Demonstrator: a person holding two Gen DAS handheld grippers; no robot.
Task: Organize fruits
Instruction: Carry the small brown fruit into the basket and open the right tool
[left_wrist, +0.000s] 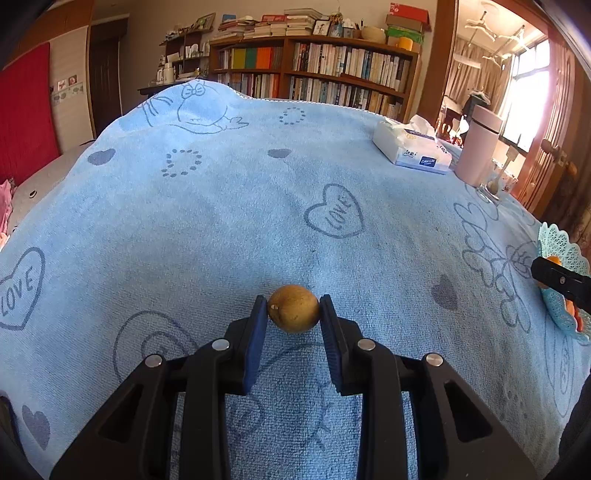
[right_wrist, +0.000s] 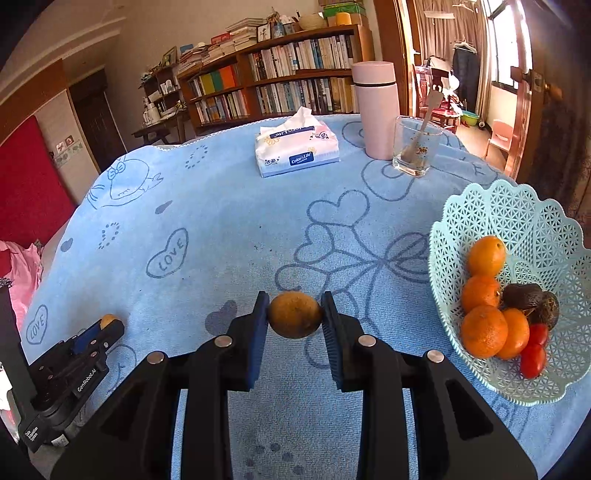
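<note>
My left gripper (left_wrist: 293, 308) is shut on a small round brown fruit (left_wrist: 293, 312) just above the blue towel. My right gripper (right_wrist: 294, 312) is shut on a second small brown fruit (right_wrist: 294, 314), left of the light-blue lattice basket (right_wrist: 480, 214). The basket holds several oranges (right_wrist: 484, 330), a dark avocado (right_wrist: 522, 295) and red tomatoes (right_wrist: 533, 360). The left gripper shows in the right wrist view at lower left (right_wrist: 103, 325) with its fruit (right_wrist: 108, 320). The basket's edge (left_wrist: 554, 236) and the right gripper's finger (left_wrist: 554, 275) show at the right of the left wrist view.
A tissue pack (right_wrist: 295, 147), a pink flask (right_wrist: 375, 107) and a glass with a spoon (right_wrist: 415, 147) stand at the table's far side. The blue patterned towel (right_wrist: 221, 221) covers the table. Bookshelves (left_wrist: 314, 70) line the back wall.
</note>
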